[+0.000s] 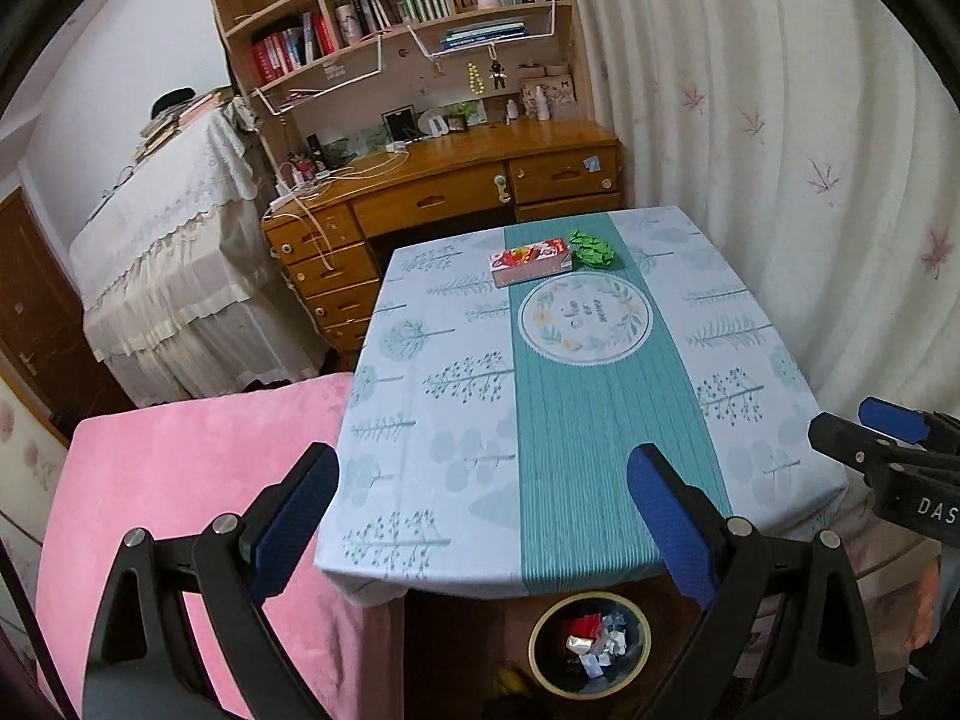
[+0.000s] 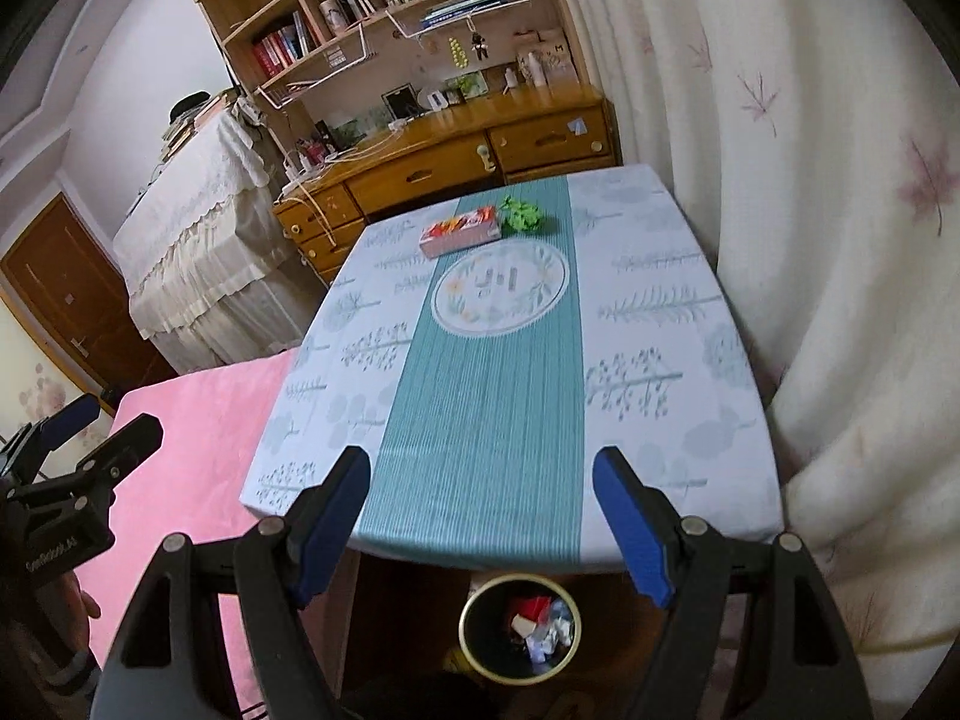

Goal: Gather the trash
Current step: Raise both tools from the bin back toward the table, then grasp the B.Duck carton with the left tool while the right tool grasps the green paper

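Observation:
A crumpled green wrapper (image 1: 594, 249) (image 2: 522, 215) lies at the far end of the table (image 1: 420, 396) (image 2: 660, 360), touching a red and pink box (image 1: 531, 261) (image 2: 461, 230). A round bin (image 1: 591, 642) (image 2: 519, 630) with a yellow rim stands on the floor under the table's near edge and holds several scraps. My left gripper (image 1: 480, 516) is open and empty above the near edge; it also shows in the right wrist view (image 2: 102, 420). My right gripper (image 2: 480, 516) is open and empty above the near edge; it also shows in the left wrist view (image 1: 864, 420).
A pink cushioned seat (image 1: 192, 492) (image 2: 192, 450) adjoins the table on the left. A wooden desk with shelves (image 1: 456, 180) (image 2: 432, 162) stands beyond the table. A curtain (image 1: 780, 150) (image 2: 810, 180) hangs along the right. A lace-covered piece of furniture (image 1: 168, 252) stands at the left.

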### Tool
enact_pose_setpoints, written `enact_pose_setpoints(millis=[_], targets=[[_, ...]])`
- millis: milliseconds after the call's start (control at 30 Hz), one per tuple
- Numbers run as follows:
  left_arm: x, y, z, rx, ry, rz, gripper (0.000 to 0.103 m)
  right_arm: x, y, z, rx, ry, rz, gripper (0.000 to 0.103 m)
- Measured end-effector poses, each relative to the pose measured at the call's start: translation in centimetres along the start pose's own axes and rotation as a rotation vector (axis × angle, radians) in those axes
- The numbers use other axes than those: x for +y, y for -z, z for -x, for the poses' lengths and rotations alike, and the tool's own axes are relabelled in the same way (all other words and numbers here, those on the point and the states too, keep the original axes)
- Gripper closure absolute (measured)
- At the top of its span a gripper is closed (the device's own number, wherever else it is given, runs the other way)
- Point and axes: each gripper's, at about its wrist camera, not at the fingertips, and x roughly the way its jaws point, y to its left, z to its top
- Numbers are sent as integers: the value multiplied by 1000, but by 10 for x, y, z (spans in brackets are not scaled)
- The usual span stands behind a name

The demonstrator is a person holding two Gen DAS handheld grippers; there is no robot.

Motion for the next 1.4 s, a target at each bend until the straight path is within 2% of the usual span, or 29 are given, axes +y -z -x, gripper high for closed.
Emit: enact_pose_setpoints(millis=[200,400,667,767,900,1000,1100,1267,1400], targets=[[5,-38,-49,-5,51,-41,7,-4,-34,-29,-24,29,-23,26],[15,-86,-133,39,143,-140,7,3,-80,-78,-58,58,-75,26],[24,-173,-280,103,303,-340,7,5,-162,-202,-15,127,-162,27],[11,-196,-349,177,401,-449,7,-1,-188,-259,13,151,-178,28],[-15,-210,-426,215,414,-601,7,-15,-217,-327,37,190,-201,30],[-31,-212,-467,222,433,-677,7,-29,-232,-360,46,199,-237,30],[-46,-212,-502,275,484,-732,7,-47,-245,-390,54,188,-290,30],[-58,-210,-537,317,512,-765,7,-70,-255,-425,87,133,-370,30],[-66,-213,-554,344,549,-775,7,-76,-259,-444,109,113,-380,32]])
